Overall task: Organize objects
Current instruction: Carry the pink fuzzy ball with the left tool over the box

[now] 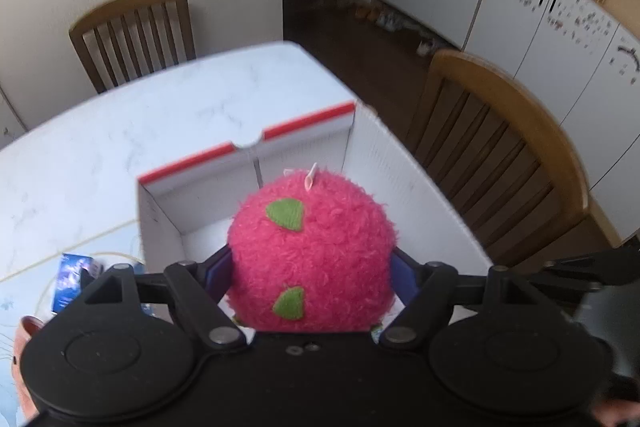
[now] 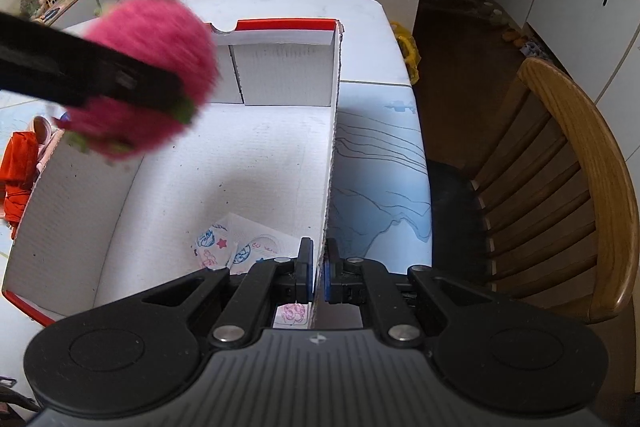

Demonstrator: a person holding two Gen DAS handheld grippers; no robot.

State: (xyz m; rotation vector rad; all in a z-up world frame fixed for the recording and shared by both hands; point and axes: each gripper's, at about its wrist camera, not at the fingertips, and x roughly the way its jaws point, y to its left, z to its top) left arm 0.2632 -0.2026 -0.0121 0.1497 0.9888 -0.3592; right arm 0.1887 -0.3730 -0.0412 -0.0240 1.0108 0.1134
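- The left gripper (image 1: 310, 267) clamps a fuzzy pink plush ball (image 1: 310, 251) with green felt leaves; its blue pads press the ball's sides at 9 and 3 o'clock, the jaws wide around it.
- In the left wrist view the ball hangs above the open white cardboard box (image 1: 404, 187), whose red-edged far wall runs from 9 toward 1 o'clock behind it.
- In the right wrist view the same ball (image 2: 156, 39) appears blurred at 10 o'clock, over the box's left wall, with the left gripper's black finger (image 2: 100, 75) crossing in front of it.
- The right gripper (image 2: 319, 275) is pinched narrow on the box's right wall (image 2: 332, 163), one blue pad on each face of the cardboard.
- A sheet printed with cartoon figures (image 2: 240, 243) lies on the box floor at 6 o'clock, just beside the right gripper.
- The box stands on a white marbled table (image 1: 120, 131); a blue-patterned mat (image 2: 380, 167) lies under it at 3 o'clock.
- A small blue carton (image 1: 74, 277) sits on the table at 8 o'clock of the left wrist view.
- Wooden chairs (image 2: 560, 187) stand at 3 and 12 o'clock of the table.
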